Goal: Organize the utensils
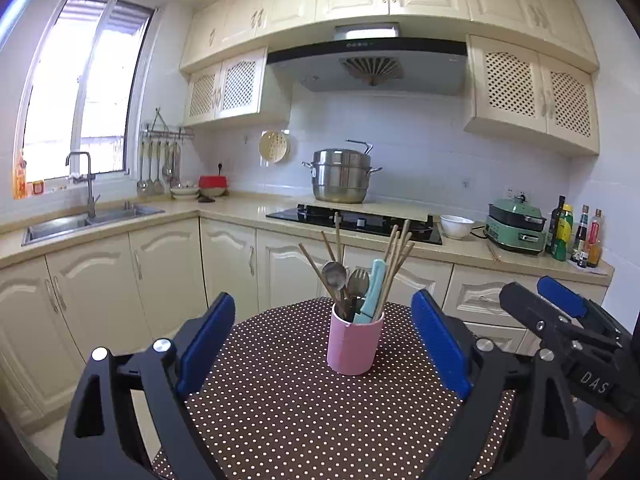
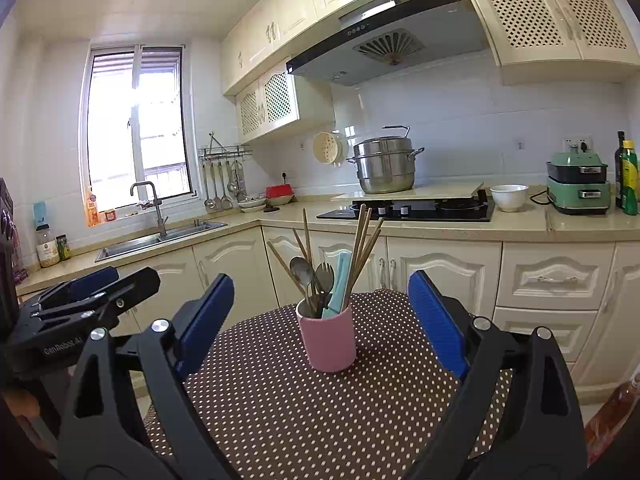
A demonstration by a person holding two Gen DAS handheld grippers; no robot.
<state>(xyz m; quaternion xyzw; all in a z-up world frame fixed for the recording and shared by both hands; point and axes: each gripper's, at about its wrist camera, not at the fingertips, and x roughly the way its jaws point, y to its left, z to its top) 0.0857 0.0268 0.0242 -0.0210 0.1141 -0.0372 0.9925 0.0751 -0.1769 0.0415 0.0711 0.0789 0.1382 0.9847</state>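
- The pink cup (image 1: 353,343) stands upright on the dotted brown surface (image 1: 280,412), toward its far edge, with kitchen cabinets behind it.
- In the cup stand wooden chopsticks (image 1: 394,258), a metal spoon (image 1: 334,275), a metal fork (image 1: 358,282) and a utensil with a light blue handle (image 1: 373,292), all leaning out over the rim.
- The left gripper (image 1: 322,344) is released: its blue pads stand wide apart, one on each side of the cup, and touch nothing.
- The right gripper (image 2: 320,326) is likewise spread wide, with the cup seen between its pads but clear of both.
- Each gripper shows at the edge of the other's view, the two side by side above the near part of the surface.
- A steel pot (image 2: 386,168) sits by the black hob (image 2: 408,210) on the counter behind, and a white bowl (image 2: 509,197) lies further right.
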